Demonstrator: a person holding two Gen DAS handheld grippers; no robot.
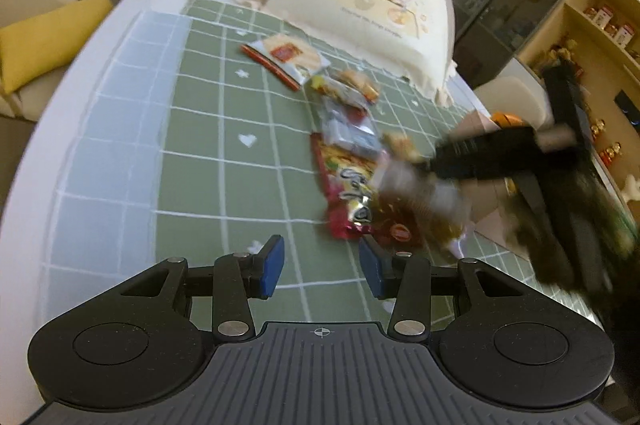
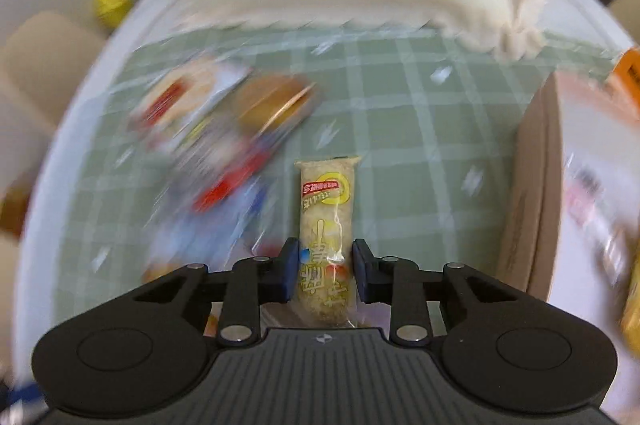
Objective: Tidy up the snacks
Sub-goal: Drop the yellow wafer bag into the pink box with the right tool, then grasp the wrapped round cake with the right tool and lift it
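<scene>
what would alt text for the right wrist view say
The right gripper is closed on a long pale snack bar, held lengthwise above a green checked tablecloth. Blurred snack packets lie to the left, and a cardboard box stands to the right.

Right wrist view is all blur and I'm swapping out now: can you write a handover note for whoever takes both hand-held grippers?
Right hand-held gripper: shut on the long pale snack bar, carried above the green mat.
Left hand-held gripper: open, empty, over the mat.
Cardboard box sits to the right, some packets apparently inside.
Left: place the bar, then the packets still on the mat, including the white cracker packet and red packet.
</scene>
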